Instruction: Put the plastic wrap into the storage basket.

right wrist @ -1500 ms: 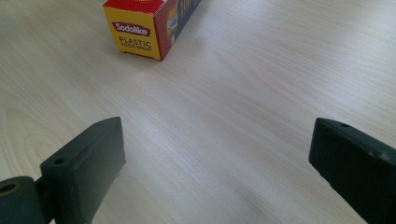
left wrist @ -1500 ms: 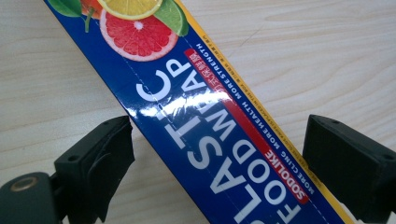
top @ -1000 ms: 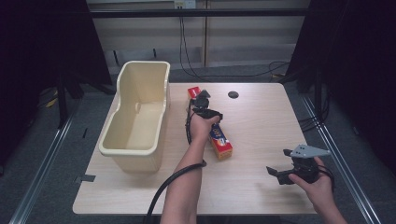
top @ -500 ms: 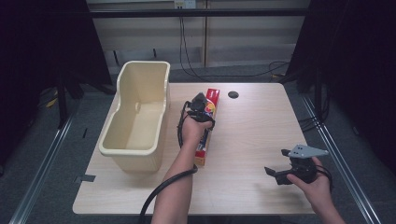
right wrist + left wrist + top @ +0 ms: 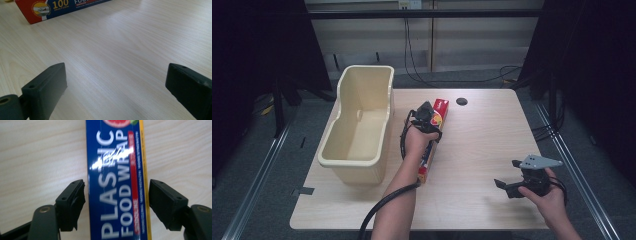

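A: High view: pale wood worktop (image 5: 482, 150), dark surroundings. The plastic wrap box (image 5: 432, 140) lies mid-frame beside the cream tub (image 5: 362, 125).

B: Left gripper view: the left gripper (image 5: 116, 205) straddles the glossy cardboard, fingers apart, not clamped. Slick faces could slip.

A: Right gripper view: the right gripper (image 5: 117, 90) is wide open, holding nothing.

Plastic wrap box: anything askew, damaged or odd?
Nothing stands out. The plastic wrap box lies flat and intact on the table beside the tub, between the open jaws of the left gripper.
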`<state>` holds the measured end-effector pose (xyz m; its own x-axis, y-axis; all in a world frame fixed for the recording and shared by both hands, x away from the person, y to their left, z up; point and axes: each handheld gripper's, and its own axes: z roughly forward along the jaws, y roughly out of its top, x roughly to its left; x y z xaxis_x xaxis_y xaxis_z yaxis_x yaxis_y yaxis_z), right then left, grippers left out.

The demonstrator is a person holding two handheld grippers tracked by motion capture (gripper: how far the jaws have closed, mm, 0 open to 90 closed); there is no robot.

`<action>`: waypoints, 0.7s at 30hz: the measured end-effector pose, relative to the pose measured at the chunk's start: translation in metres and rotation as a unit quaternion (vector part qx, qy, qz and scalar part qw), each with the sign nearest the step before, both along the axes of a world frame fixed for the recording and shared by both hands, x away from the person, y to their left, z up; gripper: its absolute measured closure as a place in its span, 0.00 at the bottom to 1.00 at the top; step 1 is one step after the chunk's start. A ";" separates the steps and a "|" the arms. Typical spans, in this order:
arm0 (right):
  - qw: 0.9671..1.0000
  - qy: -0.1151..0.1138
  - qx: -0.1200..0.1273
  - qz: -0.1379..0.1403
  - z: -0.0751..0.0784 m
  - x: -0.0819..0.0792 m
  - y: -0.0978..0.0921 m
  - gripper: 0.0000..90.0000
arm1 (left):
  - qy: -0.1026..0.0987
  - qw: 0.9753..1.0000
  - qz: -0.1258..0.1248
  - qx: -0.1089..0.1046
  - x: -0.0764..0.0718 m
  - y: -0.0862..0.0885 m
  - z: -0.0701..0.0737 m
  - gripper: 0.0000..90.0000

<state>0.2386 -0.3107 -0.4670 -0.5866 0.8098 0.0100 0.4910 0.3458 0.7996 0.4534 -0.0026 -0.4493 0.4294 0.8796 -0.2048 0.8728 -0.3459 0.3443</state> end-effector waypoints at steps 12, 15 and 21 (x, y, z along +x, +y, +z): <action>1.000 0.001 -0.001 0.001 0.000 0.001 -0.002 0.04 | -0.007 1.000 0.003 0.022 0.015 -0.013 -0.006 0.40; 1.000 0.001 -0.002 0.003 -0.001 0.001 -0.001 0.04 | 0.005 1.000 0.005 0.030 0.015 -0.012 -0.003 0.45; 1.000 0.002 -0.001 0.000 0.000 0.001 -0.001 0.04 | 0.038 0.999 -0.003 0.037 0.012 -0.006 0.006 0.46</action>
